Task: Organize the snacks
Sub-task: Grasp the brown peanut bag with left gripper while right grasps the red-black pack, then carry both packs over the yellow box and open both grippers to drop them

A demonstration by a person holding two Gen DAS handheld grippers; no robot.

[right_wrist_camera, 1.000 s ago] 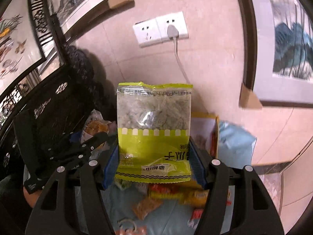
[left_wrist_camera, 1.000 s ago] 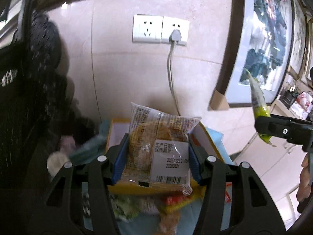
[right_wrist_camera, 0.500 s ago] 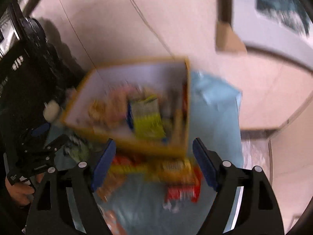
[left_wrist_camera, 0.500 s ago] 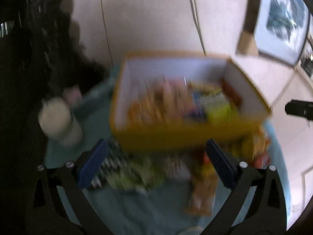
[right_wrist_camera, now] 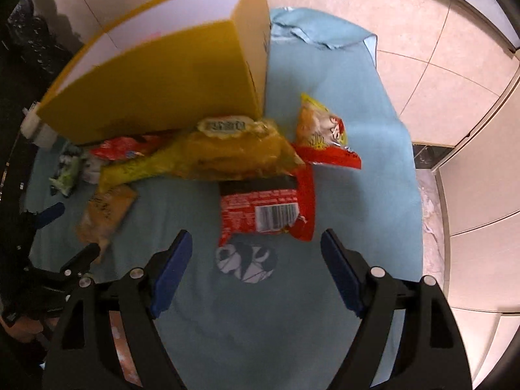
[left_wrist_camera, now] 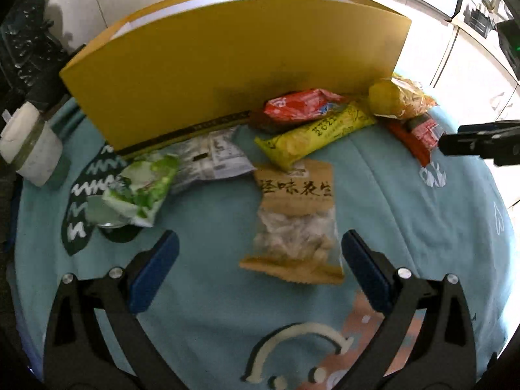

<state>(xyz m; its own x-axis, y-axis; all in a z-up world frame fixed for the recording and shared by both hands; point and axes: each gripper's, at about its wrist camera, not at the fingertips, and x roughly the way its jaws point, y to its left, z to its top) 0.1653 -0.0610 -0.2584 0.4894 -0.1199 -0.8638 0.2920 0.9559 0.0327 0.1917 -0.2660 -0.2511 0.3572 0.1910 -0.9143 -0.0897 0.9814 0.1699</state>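
left claw: my left claw [left_wrist_camera: 260, 261] is wide open and holds nothing. it hangs low over the blue cloth [left_wrist_camera: 208, 214], and the brown peanut bag [left_wrist_camera: 297, 219] lies flat between its blue pads.
right claw: my right claw [right_wrist_camera: 256, 268] is wide open too, with nothing in it. the red bag [right_wrist_camera: 263, 211] lies just ahead of it, barcode side up.
peanut bag feel: i think it is light and crinkly, with hard little lumps inside. the clear part looks slippery. i would pinch it across the middle, from both long sides, and not too hard.
red bag feel: looks thin, flat and floppy. its top end is tucked under the puffy yellow bag [right_wrist_camera: 227, 149], so i would grab the free end nearest me and slide it out.
other snacks: a long yellow bar [left_wrist_camera: 315, 133], a small red pack [left_wrist_camera: 300, 105], a green bag [left_wrist_camera: 139, 191] and a silver bag [left_wrist_camera: 211, 159] lie on the cloth by the box. an orange and red bag [right_wrist_camera: 321, 139] sits off to the right.
box: the yellow box [left_wrist_camera: 227, 65] stands at the back of the cloth. i see its outside wall and a bit of white inside. i cannot tell what is in it from here.
cup: a white cup [left_wrist_camera: 29, 143] stands left of the box.
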